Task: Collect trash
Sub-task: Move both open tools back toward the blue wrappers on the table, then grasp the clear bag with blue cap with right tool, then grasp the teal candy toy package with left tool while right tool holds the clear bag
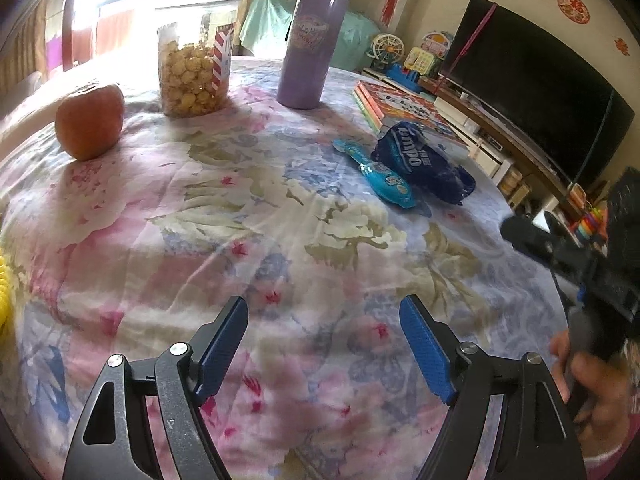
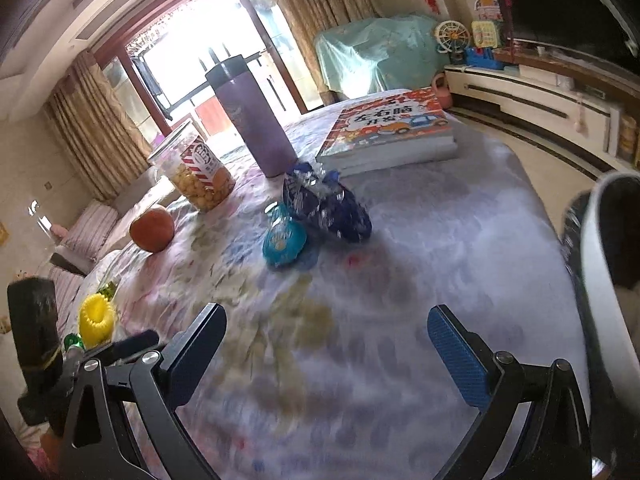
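Your counter (image 1: 280, 240) wears a floral cloth in pink, cream and pale blue, and both trash pieces lie on it well ahead of your tongs. In the left wrist view the dark blue wrapper (image 1: 424, 160) sits forward and to the right of your left tongs (image 1: 324, 340), just in front of the stack of books (image 1: 400, 108). The teal wrapper (image 1: 376, 174) lies touching its left side. Your left tongs are spread, with nothing between them. In the right wrist view, your right tongs (image 2: 326, 344) are spread wide too, empty, with both wrappers straight ahead; that picture is blurred. Beyond the trash stand a purple tumbler (image 1: 314, 44), a clear snack jar (image 1: 194, 72) and an apple (image 1: 90, 120). A dark television (image 1: 532, 84) lines the right wall, and curtains (image 2: 84, 132) frame a bright window.
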`<state>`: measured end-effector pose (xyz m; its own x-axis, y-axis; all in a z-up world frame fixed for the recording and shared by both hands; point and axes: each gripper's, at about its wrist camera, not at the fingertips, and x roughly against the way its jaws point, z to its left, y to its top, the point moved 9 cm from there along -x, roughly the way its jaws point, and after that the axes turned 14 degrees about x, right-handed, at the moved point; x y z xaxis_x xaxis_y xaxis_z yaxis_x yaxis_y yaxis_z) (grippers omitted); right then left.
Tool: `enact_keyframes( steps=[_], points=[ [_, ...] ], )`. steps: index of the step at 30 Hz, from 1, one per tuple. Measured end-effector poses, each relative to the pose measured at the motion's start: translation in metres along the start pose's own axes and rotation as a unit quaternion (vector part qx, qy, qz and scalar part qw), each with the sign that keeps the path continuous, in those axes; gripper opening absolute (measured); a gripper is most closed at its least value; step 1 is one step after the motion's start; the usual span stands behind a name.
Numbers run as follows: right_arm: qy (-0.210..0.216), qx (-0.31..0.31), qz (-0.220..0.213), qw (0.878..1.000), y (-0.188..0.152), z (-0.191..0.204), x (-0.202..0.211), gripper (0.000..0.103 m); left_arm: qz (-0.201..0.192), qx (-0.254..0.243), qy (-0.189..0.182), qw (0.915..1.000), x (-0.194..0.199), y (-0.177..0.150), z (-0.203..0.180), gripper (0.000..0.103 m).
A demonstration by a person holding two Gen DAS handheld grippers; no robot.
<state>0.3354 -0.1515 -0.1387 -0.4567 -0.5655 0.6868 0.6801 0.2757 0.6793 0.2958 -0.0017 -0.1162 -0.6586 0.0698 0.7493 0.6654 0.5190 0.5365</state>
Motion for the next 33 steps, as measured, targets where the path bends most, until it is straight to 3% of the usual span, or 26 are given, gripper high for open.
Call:
enact_keyframes(
  steps=[5,10,11,12,13,15,20,24,27,28,29,30,33],
  points=[
    [0.0,0.024,0.01,1.0,0.019,-0.005,-0.03,0.098,0.003,-0.001,0.002,1.0,-0.016,0.012,-0.004,0.078],
    [0.007,0.026,0.025,0.999,0.033,-0.015,-0.061,0.084,0.005,-0.006,0.001,1.0,-0.031,0.023,-0.013,0.078],
    [0.011,0.024,0.027,0.999,0.033,-0.016,-0.064,0.073,0.005,-0.008,0.0,1.0,-0.035,0.025,-0.016,0.078],
    [0.014,0.021,0.034,0.999,0.034,-0.019,-0.07,0.054,0.006,-0.01,0.0,0.9999,-0.038,0.027,-0.018,0.078],
    [0.016,0.016,0.04,0.999,0.033,-0.022,-0.073,0.043,0.008,-0.013,-0.001,0.9999,-0.042,0.029,-0.022,0.078],
    [0.027,0.0,0.032,0.999,0.032,-0.026,-0.07,0.042,0.01,-0.017,-0.007,0.9998,-0.049,0.034,-0.029,0.078],
    [-0.001,-0.03,0.004,1.0,0.02,-0.044,-0.039,0.042,0.014,-0.034,-0.012,0.9993,-0.078,0.049,-0.054,0.078],
    [-0.029,-0.064,-0.023,0.997,0.007,-0.061,-0.006,0.042,0.025,-0.017,-0.009,0.9995,-0.105,0.062,-0.065,0.078],
    [-0.042,-0.088,-0.039,0.995,-0.002,-0.067,0.012,0.042,0.019,-0.035,0.014,0.9991,-0.125,0.069,-0.073,0.075],
    [-0.044,-0.094,-0.043,0.994,-0.006,-0.068,0.018,0.042,0.016,-0.044,0.02,0.9987,-0.131,0.069,-0.075,0.073],
    [-0.046,-0.099,-0.046,0.993,-0.007,-0.067,0.02,0.042,0.014,-0.051,0.026,0.9983,-0.135,0.069,-0.077,0.064],
    [-0.048,-0.104,-0.048,0.992,-0.009,-0.066,0.024,0.042,0.011,-0.059,0.033,0.9976,-0.137,0.069,-0.078,0.048],
    [-0.051,-0.104,-0.05,0.992,-0.013,-0.061,0.031,0.042,0.011,-0.064,0.018,0.9977,-0.132,0.065,-0.083,0.047]
  ],
)
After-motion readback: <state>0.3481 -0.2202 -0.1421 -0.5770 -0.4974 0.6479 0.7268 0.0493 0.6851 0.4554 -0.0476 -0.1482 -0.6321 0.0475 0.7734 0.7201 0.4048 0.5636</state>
